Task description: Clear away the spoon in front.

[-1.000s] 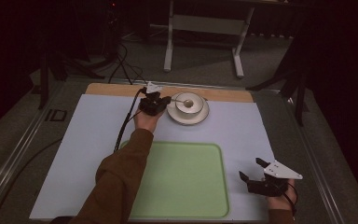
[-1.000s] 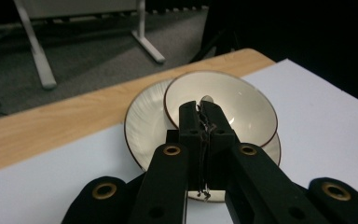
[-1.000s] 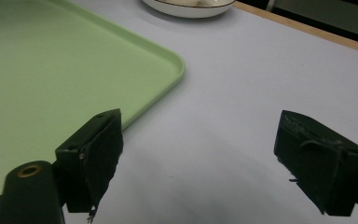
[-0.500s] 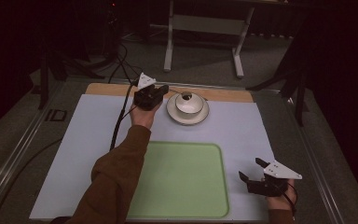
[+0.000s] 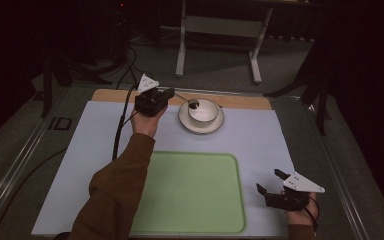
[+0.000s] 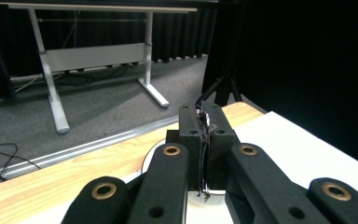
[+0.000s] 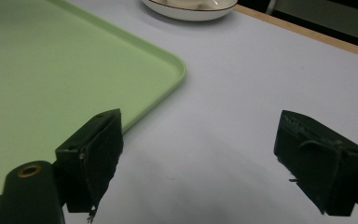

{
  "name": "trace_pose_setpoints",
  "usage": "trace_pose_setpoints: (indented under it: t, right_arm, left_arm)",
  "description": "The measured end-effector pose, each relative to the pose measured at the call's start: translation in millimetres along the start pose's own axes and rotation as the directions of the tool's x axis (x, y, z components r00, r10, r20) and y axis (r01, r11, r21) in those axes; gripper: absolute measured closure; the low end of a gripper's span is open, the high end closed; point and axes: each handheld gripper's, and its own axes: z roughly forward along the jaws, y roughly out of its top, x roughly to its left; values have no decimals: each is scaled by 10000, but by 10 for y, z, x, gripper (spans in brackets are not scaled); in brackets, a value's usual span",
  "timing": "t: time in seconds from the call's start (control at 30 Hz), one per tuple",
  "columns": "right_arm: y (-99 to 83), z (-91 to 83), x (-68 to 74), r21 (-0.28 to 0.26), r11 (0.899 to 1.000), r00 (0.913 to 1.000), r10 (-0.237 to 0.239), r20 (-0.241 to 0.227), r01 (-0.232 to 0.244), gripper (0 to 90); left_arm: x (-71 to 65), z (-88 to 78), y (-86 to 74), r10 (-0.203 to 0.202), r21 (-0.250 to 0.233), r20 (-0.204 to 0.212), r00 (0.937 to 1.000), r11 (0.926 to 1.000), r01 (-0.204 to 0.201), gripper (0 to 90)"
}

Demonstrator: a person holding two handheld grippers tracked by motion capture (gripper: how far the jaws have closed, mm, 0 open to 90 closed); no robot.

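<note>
A white bowl point(image 5: 203, 111) stands on a white saucer point(image 5: 201, 122) at the far middle of the table. My left gripper point(image 5: 167, 95) hovers just left of it, shut on the thin handle of a spoon point(image 5: 193, 104) whose dark head hangs over the bowl's left rim. In the left gripper view the jaws point(image 6: 205, 121) are pressed together on a thin metal edge, with the saucer's rim point(image 6: 150, 157) below them. My right gripper point(image 5: 270, 181) rests open near the front right, beside the green tray point(image 5: 190, 192); nothing lies between its pads point(image 7: 98, 154).
The table has a white mat point(image 5: 260, 145) and a wooden strip point(image 5: 240, 101) along its far edge. The tray's corner point(image 7: 175, 65) lies left of my right gripper, and the saucer point(image 7: 186, 11) is far ahead of it. A cable point(image 5: 122, 120) trails from the left gripper. A desk frame point(image 5: 220, 27) stands beyond the table.
My left gripper has risen and drawn slightly left, away from the bowl, lifting the spoon's head up to the bowl's rim. The right gripper has stayed still.
</note>
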Motion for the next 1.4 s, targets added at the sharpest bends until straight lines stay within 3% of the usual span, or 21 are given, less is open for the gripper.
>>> trace_pose_setpoints:
  t: [0.47, 0.83, 1.03, 1.1, 1.13, 1.17, 1.3, 1.4]
  right_arm:
    - [5, -10, 3, -85, 10000, 10000, -24, 36, 25, 153]
    - [6, -15, 5, -98, 9999, 10000, -37, 34, 38, 153]
    - [7, -13, 5, -95, 9999, 10000, -48, 36, 48, 153]
    - [7, -13, 7, -110, 9999, 10000, -44, 43, 44, 153]
    - [7, -14, 5, -101, 9999, 10000, -37, 44, 38, 153]
    - [7, -14, 6, -96, 9999, 10000, -31, 50, 31, 153]
    - [8, -13, 8, -105, 9999, 10000, -55, 35, 55, 153]
    - [9, -13, 8, -105, 9999, 10000, -60, 39, 60, 153]
  left_arm:
    - [48, -359, 99, 555, 334, 80, 9984, 9979, -558, 881]
    - [104, -631, 66, 919, 789, 64, 9958, 9926, -921, 881]
    - [108, -788, 32, 1319, 1224, 223, 9910, 9834, -1336, 881]
    - [108, -788, 32, 1319, 1224, 223, 9910, 9834, -1336, 881]
    - [87, -870, 17, 1576, 1502, 382, 9868, 9754, -1616, 880]
    - [77, -893, 12, 1646, 1587, 422, 9855, 9727, -1693, 881]
    - [51, -972, 3, 1899, 1811, 594, 9800, 9634, -1977, 881]
    - [53, -1014, -10, 1868, 1931, 644, 9803, 9614, -1959, 881]
